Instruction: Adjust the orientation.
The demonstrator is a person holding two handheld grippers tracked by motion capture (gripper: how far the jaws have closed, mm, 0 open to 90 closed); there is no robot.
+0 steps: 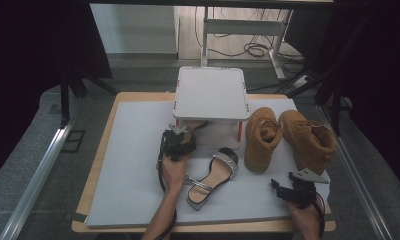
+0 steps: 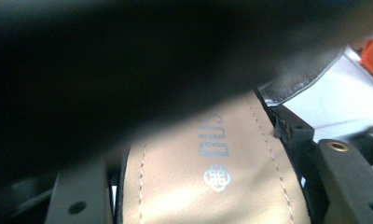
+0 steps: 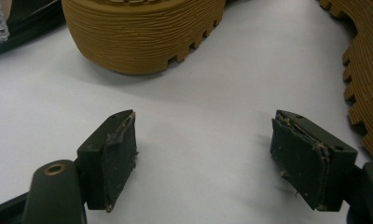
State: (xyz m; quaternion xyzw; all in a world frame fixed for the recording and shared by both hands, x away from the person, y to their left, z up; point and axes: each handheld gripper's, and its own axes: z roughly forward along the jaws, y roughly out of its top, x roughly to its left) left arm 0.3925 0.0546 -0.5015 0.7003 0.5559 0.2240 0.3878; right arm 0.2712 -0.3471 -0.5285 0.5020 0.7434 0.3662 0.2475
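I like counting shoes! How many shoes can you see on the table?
4. Two tan boots stand at the right, one silver sandal lies mid-table, and another sandal sits between the left tongs under the white stand. More may hide there.

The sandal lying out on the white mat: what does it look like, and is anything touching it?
The sandal is a flat, open shoe with a tan insole, dark sole edge, a sparkly silver band across the toe and a thin silvery ankle strap. It lies sole-down on the mat, toe pointing toward the tan boots. The left gripper works just beside it; whether the hand brushes its strap is unclear.
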